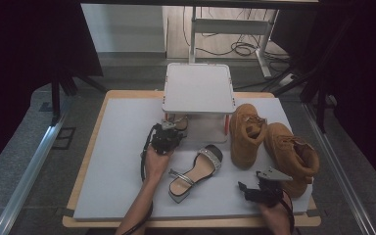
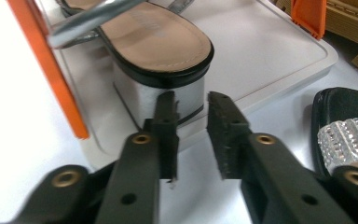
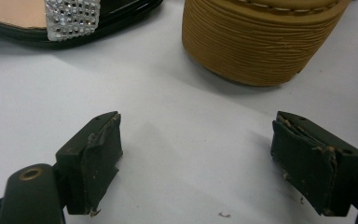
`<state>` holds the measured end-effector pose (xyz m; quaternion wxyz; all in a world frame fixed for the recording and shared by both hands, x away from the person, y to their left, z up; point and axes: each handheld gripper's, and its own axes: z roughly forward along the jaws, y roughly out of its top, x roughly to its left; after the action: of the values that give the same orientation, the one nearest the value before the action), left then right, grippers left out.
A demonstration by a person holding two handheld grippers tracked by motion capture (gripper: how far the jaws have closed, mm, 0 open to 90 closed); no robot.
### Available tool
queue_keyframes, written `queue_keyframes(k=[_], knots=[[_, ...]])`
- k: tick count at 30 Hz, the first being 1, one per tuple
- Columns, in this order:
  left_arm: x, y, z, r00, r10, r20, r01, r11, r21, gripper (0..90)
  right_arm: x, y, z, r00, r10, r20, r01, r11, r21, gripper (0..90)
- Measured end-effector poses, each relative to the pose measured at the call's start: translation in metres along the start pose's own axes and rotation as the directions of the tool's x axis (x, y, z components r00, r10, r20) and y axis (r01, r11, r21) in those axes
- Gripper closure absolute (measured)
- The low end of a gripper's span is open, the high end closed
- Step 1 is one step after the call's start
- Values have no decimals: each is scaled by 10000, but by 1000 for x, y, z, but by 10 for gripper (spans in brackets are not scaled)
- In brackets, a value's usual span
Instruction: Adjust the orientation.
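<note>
The left gripper (image 2: 191,105) is sitting nearest the lens in the left gripper view, its two black jaws standing a narrow gap apart with nothing pressed between them. Just beyond the tips, the silver block heel of a sandal (image 2: 161,56) is resting on the lower tray of a white rack (image 2: 279,51); the sandal's toe end is running out of frame at the top, and a blurred silver strap is crossing it. Orange posts (image 2: 51,74) are flanking the tray. In the high view the rack's top shelf (image 1: 199,88) is hiding most of that sandal, so only a sliver is showing beside the left gripper (image 1: 169,128). The second sandal (image 1: 196,172), with a glittering toe band, is lying on the white table mat (image 1: 122,147) between the two hands. The right gripper (image 3: 196,154) is hovering over bare mat with its jaws wide apart and empty. Two tan boots (image 1: 269,142) are lying right of the rack, the nearer one partly hidden behind the right gripper.
</note>
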<state>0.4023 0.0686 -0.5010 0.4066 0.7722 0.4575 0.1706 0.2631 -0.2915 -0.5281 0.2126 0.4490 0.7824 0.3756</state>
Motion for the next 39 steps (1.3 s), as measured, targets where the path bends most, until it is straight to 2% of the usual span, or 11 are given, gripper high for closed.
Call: queue_keyframes(k=[3, 10, 15, 17, 20, 23, 27, 29, 32, 37, 39], knots=[[1, -1, -4, 9999, 58, 89, -59, 10000, 39, 603, 0, 0, 0, 10000, 1, 2, -1, 10000, 3, 162], [1, -7, -13, 9979, 573, 294, -582, 9979, 289, 420, 0, 0, 0, 10000, 17, 5, -17, 10000, 0, 162], [0, -13, -19, 9906, 1362, 109, -1364, 9903, 248, 323, 0, 0, 0, 10000, -30, 9, 30, 10000, -9, 162], [1, -16, -22, 9887, 1444, 390, -1454, 9891, 233, 262, 0, 0, 0, 10000, -34, 11, 34, 10000, -9, 163], [2, -18, -25, 9887, 1453, 363, -1460, 9891, 187, 238, 0, 0, 0, 10000, -34, 12, 34, 10000, -9, 162], [6, -22, -28, 9898, 1216, 735, -1227, 9924, 101, 199, 0, 0, 0, 10000, -27, 14, 27, 10000, -11, 162], [9, -26, -32, 9885, 1255, 845, -1276, 9916, 199, 167, 0, 0, 0, 10000, -6, 8, 6, 10000, -3, 162], [9, -29, -34, 9892, 1102, 969, -1112, 9938, 58, 127, 0, 0, 0, 10000, -14, 5, 14, 10000, -2, 162], [10, -33, -41, 9900, 1049, 941, -1049, 9945, -41, 119, 0, 0, 0, 10000, -29, 14, 29, 10000, -8, 162], [14, -38, -53, 9960, 567, 684, -543, 9979, -360, 109, 0, 0, 0, 10000, -16, 9, 16, 10000, -3, 162], [18, -40, -59, 9975, 208, 673, -173, 9985, -519, 109, 0, 0, 0, 10000, -11, 14, 11, 10000, -5, 163]])
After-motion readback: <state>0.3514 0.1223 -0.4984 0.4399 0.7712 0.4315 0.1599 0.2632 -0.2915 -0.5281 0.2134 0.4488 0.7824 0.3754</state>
